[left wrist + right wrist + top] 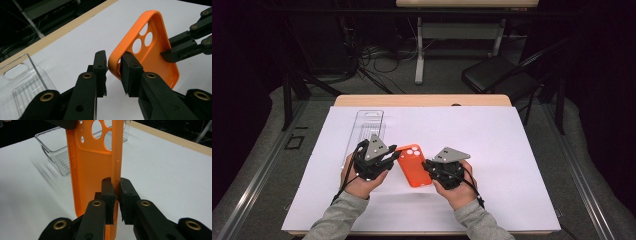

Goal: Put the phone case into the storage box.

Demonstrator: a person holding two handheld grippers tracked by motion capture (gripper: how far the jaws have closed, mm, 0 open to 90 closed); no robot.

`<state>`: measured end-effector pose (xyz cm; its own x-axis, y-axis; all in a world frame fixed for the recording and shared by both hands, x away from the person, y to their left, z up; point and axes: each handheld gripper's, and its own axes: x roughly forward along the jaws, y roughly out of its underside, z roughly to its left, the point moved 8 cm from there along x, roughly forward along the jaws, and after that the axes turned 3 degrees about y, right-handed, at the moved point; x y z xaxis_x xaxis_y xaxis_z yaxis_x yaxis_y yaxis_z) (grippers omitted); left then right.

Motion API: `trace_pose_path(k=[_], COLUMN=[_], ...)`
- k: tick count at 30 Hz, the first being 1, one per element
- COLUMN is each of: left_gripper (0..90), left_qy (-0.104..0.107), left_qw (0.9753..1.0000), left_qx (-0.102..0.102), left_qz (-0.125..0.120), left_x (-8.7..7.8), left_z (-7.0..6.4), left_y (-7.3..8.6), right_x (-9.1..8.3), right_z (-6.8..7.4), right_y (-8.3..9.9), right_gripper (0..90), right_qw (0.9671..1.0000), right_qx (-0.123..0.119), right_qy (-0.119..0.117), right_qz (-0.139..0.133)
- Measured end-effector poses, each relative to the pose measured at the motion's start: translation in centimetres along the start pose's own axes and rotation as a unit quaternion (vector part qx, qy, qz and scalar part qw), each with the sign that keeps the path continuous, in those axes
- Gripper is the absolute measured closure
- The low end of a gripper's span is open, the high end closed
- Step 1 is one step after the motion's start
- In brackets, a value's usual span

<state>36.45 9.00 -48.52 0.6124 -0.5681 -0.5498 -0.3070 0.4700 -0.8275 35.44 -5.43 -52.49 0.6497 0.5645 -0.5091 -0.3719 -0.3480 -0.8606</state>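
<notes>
1. High view: orange phone case (413, 165) held between left claw (393, 156) and right claw (428, 167), above the white sheet (492, 150) on the table (422, 100).
2. Left claw clamps the case's camera-hole end; right claw pinches a long side edge nearer the other end.
3. Case's long axis runs away from the person, slightly tilted; both hands equally near.
4. Clear plastic tray (364, 131) lies behind the left claw, likely the destination.
</notes>
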Motion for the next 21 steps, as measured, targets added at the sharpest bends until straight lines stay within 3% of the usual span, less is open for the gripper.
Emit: trace_pose_path(k=[21], left_gripper=[80.2], left_qy=[-0.007], left_qw=[0.9998], left_qx=[0.016], left_qz=[0.013], left_x=[-0.07], left_z=[-0.05], left_y=[0.12], right_x=[0.06], right_z=[0.21], right_y=[0.05], right_gripper=[83.1], right_qw=[1.0], right_qx=[0.0], right_qy=[-0.005], right_qz=[0.001])
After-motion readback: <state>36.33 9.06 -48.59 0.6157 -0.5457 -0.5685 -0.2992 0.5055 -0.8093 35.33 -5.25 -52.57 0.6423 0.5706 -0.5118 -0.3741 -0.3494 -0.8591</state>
